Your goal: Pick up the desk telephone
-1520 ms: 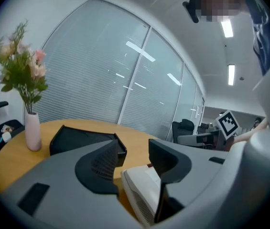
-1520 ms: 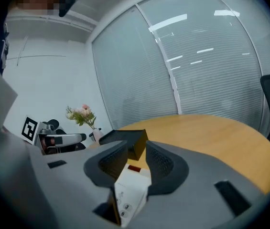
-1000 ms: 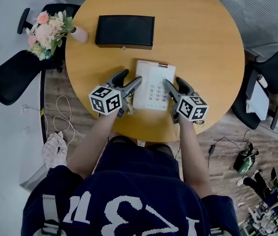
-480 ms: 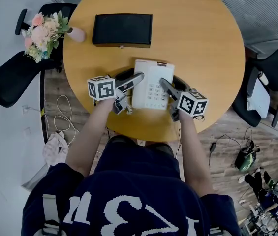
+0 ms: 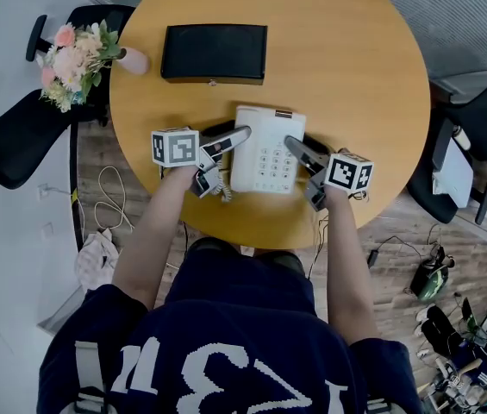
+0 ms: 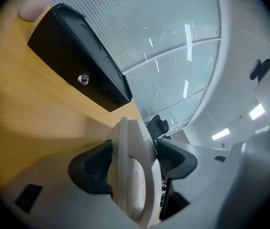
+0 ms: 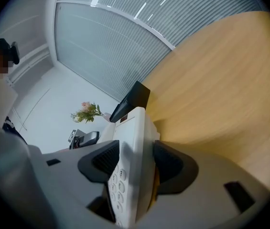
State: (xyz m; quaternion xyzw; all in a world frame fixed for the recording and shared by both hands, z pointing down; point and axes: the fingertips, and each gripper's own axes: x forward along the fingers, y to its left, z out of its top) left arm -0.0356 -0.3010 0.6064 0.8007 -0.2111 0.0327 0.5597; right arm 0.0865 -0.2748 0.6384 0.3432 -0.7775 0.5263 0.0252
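The desk telephone [image 5: 265,149] is over the table [image 5: 355,76], on the person's side of the black box [image 5: 215,53] and apart from it. The left gripper [image 5: 233,136] is clamped on the handset [image 6: 132,175] side, and the right gripper [image 5: 299,149] grips the keypad edge. The grasp looks made. The next move calls for a level lift with both grippers together, so the handset stays seated.

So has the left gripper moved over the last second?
Yes. The left gripper has shifted towards the black box, and its jaws now clamp the left edge of the telephone.
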